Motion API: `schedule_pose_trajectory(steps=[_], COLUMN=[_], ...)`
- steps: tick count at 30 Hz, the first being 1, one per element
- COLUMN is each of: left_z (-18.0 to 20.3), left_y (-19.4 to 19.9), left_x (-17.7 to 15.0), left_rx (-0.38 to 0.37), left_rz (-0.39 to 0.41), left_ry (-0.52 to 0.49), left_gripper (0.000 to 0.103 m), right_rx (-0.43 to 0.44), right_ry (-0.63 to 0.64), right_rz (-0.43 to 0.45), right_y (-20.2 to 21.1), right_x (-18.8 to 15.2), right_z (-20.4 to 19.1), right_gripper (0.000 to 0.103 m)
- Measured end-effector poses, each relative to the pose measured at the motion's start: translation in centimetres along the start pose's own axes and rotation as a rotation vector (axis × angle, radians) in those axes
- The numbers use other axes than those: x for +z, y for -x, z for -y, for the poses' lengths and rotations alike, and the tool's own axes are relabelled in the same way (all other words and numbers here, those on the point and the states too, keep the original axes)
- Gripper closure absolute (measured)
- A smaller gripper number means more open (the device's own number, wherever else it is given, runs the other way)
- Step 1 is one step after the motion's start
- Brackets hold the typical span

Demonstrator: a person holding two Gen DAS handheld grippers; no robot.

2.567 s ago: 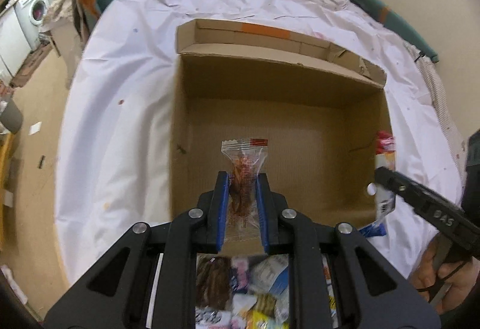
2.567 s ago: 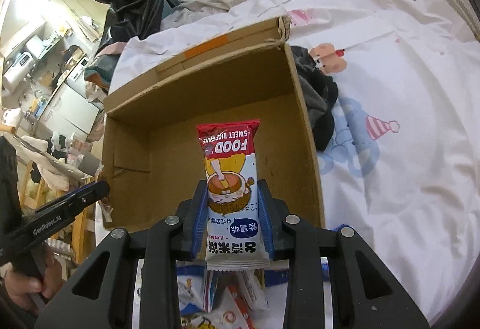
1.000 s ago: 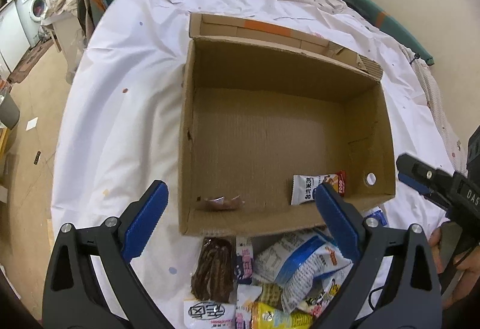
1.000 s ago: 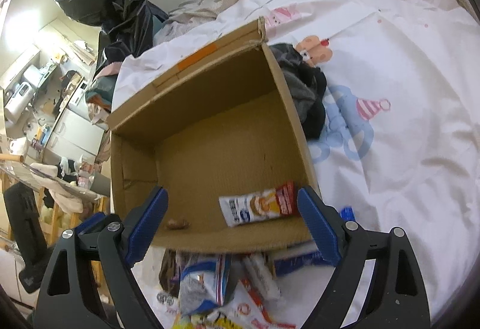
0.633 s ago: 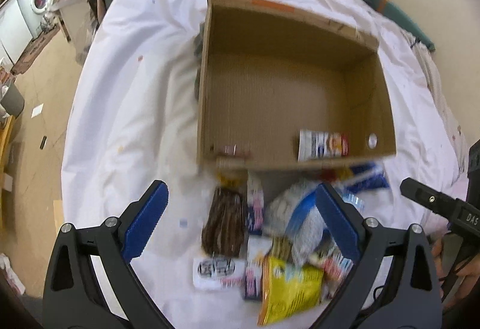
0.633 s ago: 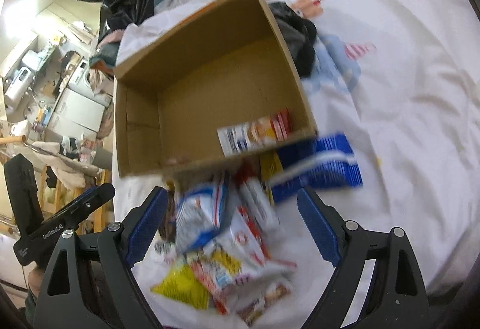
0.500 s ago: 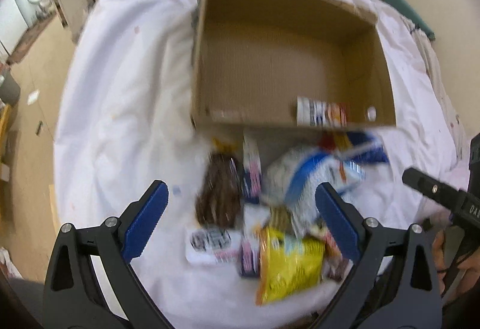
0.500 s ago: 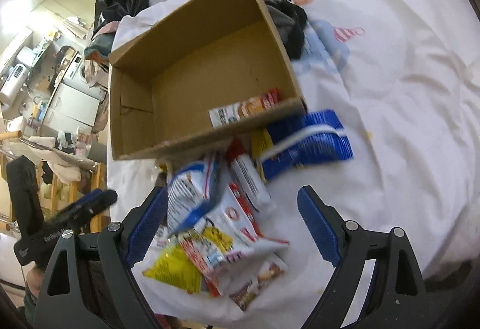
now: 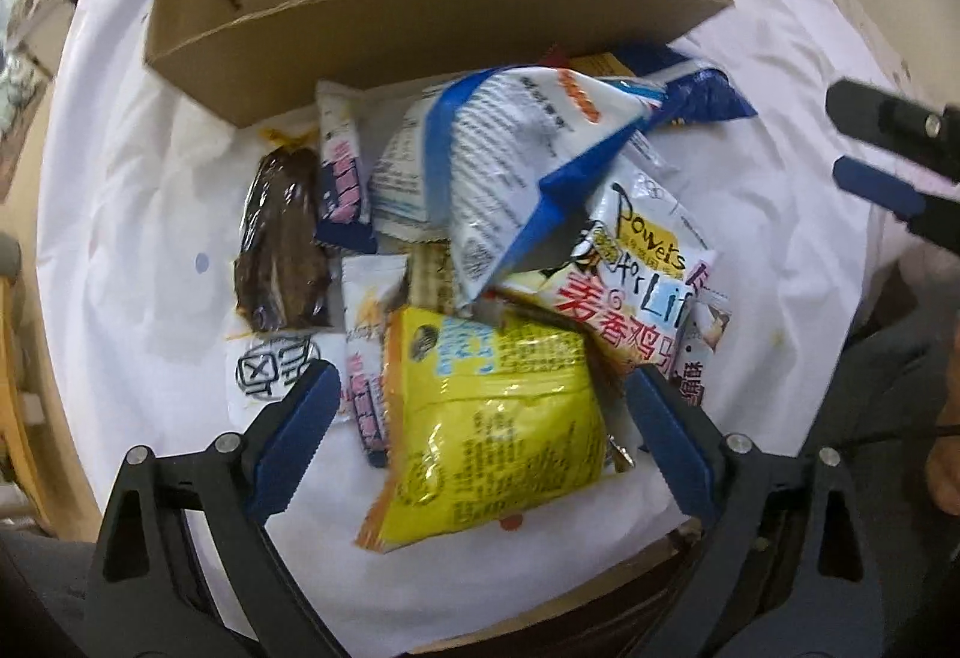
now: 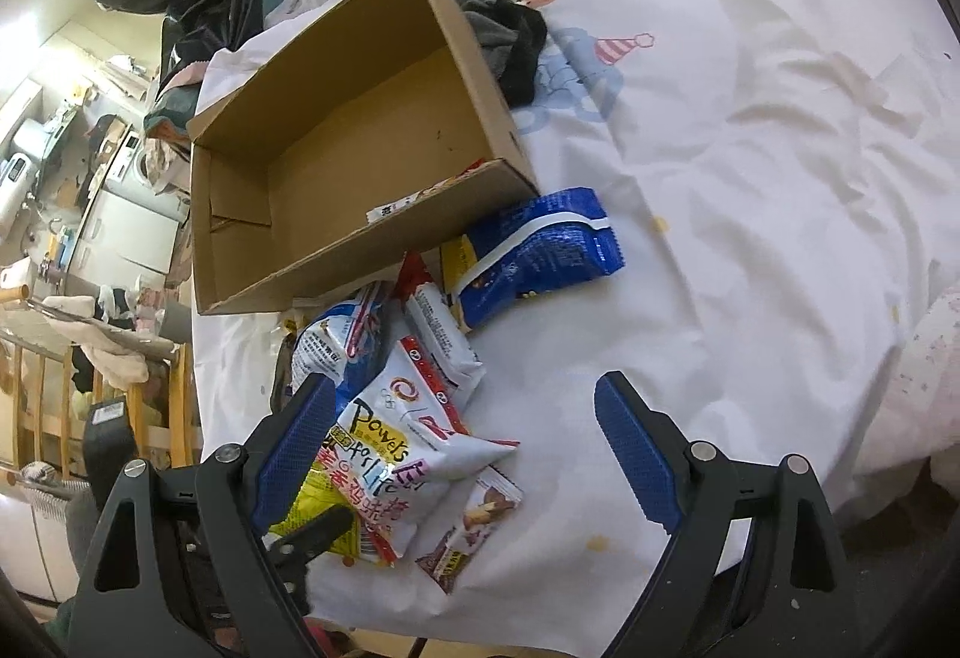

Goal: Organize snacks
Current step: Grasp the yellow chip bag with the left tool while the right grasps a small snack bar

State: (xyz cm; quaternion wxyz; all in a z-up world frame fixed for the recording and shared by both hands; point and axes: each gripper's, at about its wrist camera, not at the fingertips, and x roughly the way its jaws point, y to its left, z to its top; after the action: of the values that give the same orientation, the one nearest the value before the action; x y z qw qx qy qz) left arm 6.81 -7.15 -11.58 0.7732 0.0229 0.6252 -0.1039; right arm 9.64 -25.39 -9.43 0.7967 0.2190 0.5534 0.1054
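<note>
While both grippers are empty with jaws wide apart, pick one packet at a time from the pile on the bed. Your left gripper hovers over the yellow bag at the near edge of the pile; it lies on top, so it looks the easiest to take. Close on its middle, not the slippery corner. Your right gripper is near the white bag; the blue bag lies alone further right. The box stands just beyond the pile, with one packet visible inside, so lift over its near wall.
</note>
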Motion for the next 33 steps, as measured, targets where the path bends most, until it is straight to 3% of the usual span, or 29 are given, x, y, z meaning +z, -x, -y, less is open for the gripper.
schedule_pose_trajectory(steps=[2,3,7,11,15,19,24,28,33], left_z=[0.6,0.7,1.0,0.6,-0.4,-2.2,-4.7,-5.6,-6.7], left_y=[-0.6,-1.0,-1.2,0.5,4.9,7.8,8.4,7.6,7.1], left_x=[0.0,0.0,-0.5,-0.8,-1.3,-0.9,0.3,-0.1,-0.1], left_rx=[0.028,0.027,-0.002,-0.036,-0.094,-0.083,-0.063,-0.05,-0.061], left_rz=[-0.007,-0.025,-0.05,-0.033,0.041,0.111,0.141,0.155,0.153], left_ry=[-0.031,-0.037,-0.048,-0.044,-0.02,0.006,0.075,0.117,0.154], left_gripper=[0.02,0.03,0.049,0.055,0.055,0.055,0.055,0.055,0.055], right_rx=[0.001,0.001,0.0,0.004,0.01,0.026,0.017,-0.002,-0.078], right_ry=[-0.007,-0.009,-0.012,-0.007,-0.005,-0.021,-0.023,-0.008,0.019], right_rz=[0.006,0.007,0.008,0.0,-0.034,-0.139,-0.282,-0.355,-0.391], right_y=[0.2,0.3,0.4,0.3,-0.2,-1.9,-4.5,-6.4,-7.9], right_x=[-0.1,-0.1,-0.2,-0.2,-0.6,-2.1,-4.3,-5.6,-6.5], right_z=[0.3,0.3,0.4,0.2,0.1,-0.1,-0.8,-1.4,-1.9], right_gripper=[0.013,0.013,0.013,0.013,0.013,0.014,0.035,0.061,0.069])
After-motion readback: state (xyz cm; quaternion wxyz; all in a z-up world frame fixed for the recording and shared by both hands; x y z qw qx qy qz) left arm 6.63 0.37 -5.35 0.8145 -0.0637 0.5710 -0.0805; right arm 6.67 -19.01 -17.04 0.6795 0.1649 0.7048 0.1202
